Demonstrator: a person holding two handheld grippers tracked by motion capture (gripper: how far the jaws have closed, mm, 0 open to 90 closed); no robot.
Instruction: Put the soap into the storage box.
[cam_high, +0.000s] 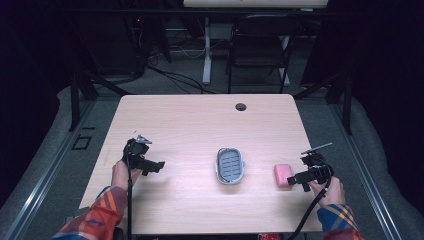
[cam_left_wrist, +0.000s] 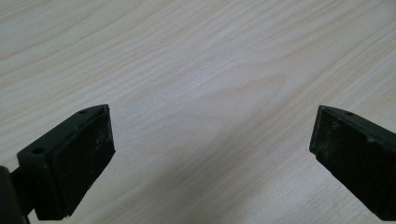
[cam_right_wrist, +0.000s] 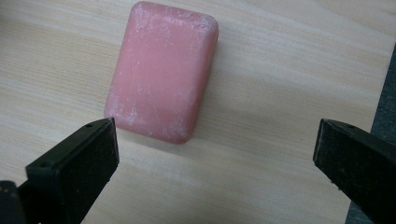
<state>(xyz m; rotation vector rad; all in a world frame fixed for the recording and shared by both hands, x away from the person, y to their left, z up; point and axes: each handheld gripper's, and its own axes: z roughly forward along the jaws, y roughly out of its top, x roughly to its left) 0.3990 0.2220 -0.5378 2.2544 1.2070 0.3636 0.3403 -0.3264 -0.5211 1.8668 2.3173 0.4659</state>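
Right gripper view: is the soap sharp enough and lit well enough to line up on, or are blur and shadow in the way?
Right gripper view: the pink soap is sharp and evenly lit, with a thin shadow at its near edge; the right gripper jaws look softer. High view: the table is bright, the room behind dark.

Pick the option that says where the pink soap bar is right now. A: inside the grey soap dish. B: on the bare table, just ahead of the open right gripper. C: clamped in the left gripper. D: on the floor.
B: the pink soap bar lies flat on the table, ahead of the right gripper, whose jaws stand wide apart; the grey soap dish holds nothing.
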